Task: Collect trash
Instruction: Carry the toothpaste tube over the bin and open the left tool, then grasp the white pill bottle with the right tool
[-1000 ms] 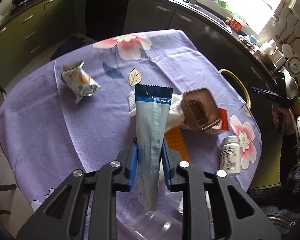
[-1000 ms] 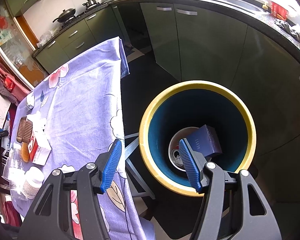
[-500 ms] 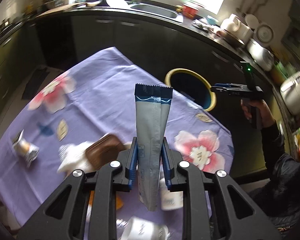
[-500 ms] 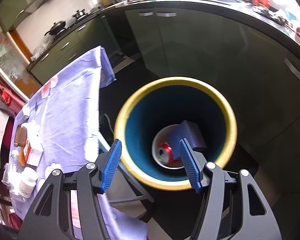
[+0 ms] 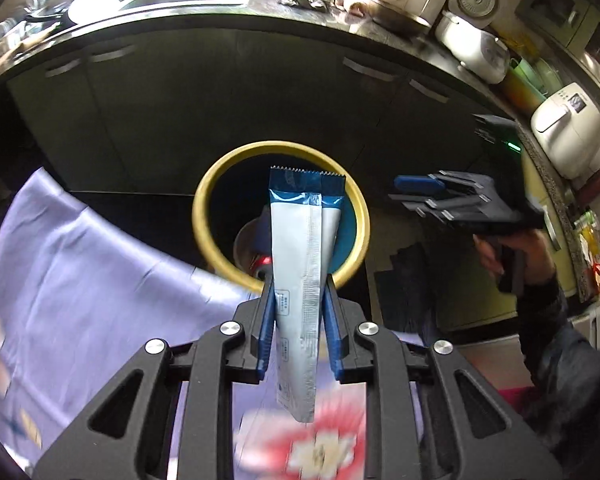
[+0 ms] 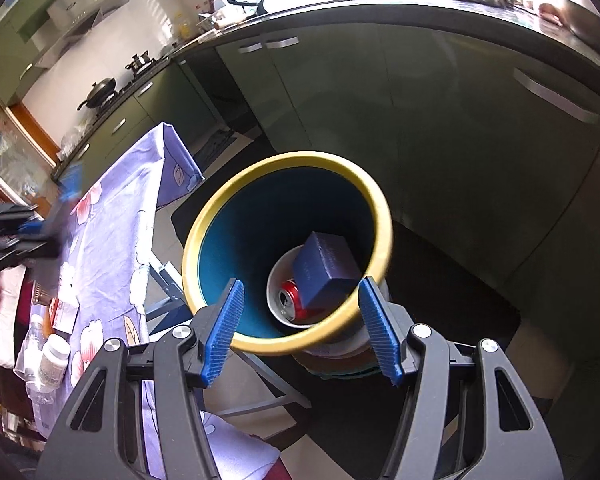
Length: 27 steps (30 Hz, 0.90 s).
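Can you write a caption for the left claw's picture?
Left claw holds a wrapper near the bin.

Wok (image 6: 100,89) (on stove (image 6: 140,65))

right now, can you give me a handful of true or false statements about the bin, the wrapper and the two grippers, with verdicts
1. The left gripper is shut on a silver and blue wrapper. True.
2. The right gripper holds a red can. False: its jaws stand open with nothing between them; the red can lies inside the bin.
3. The bin has a yellow rim and a teal inside. True.
4. The bin is empty. False: it holds a white bowl, the can and a dark blue box.
5. The bin stands on top of the table. False: it stands on the floor beside the table's purple floral tablecloth.
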{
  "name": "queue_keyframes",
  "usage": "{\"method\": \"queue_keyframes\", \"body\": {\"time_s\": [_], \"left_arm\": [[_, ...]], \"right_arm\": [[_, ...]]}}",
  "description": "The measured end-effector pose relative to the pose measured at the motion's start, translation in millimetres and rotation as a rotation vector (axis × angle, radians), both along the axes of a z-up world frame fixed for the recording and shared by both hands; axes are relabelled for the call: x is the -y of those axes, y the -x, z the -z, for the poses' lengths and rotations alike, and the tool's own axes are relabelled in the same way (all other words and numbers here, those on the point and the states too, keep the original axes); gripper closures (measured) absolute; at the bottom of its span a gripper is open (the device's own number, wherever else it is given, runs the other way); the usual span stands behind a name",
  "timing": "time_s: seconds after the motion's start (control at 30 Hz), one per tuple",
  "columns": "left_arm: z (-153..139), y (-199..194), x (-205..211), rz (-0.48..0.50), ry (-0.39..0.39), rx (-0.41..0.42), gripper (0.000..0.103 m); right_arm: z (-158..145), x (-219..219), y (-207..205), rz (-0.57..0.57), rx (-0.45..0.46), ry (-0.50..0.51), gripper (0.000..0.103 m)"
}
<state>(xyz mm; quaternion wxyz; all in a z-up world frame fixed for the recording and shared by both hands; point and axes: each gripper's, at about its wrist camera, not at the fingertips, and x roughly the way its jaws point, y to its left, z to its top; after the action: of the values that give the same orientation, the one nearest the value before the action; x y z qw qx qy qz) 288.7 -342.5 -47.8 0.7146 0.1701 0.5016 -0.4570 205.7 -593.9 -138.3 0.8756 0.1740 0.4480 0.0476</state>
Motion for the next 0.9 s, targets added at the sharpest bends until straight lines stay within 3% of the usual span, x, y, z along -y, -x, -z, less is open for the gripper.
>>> {"method": "queue_keyframes", "body": {"time_s": [0.17,0.2,0.23,0.27,0.37,0.47,0.67,0.9], "left_arm": [[30.9,-24.5,55.5,-0.009,-0.015,-0.024,0.079],[37.8,-30.7,64.4,-0.017,-0.014,-0.035,0.069],[42.6,-34.2,68.4,-0.030,-0.021,-0.041,0.050],[46.8,-38.0,71.9,-0.046,-0.031,-0.042,0.042],[48.2,-40.3,68.7,-0.069,-0.023,-0.053,0.038],[30.0,-31.2,47.7,-0.081,0.011,-0.040,0.038],[-31.1,3.6,-23.0,-0.160,0.103,0.063,0.037],[-75.5,57.6,-144.6,-0.341,0.145,0.193,0.032]], "right_arm": [[-3.6,13.0,19.2,0.036,0.003,-0.009,0.043],[-4.5,14.8,22.2,0.041,0.002,-0.010,0.043],[-5.4,15.0,24.1,0.045,0.002,-0.010,0.043],[-6.5,15.9,26.9,0.049,0.002,-0.009,0.043],[-9.9,15.8,32.2,0.048,0.004,0.000,0.043],[-13.4,10.0,32.7,0.038,0.008,0.014,0.042],[-15.7,-15.7,26.4,-0.022,0.016,0.011,0.042],[-21.2,-98.0,23.9,-0.244,0.018,0.079,0.036]]}}
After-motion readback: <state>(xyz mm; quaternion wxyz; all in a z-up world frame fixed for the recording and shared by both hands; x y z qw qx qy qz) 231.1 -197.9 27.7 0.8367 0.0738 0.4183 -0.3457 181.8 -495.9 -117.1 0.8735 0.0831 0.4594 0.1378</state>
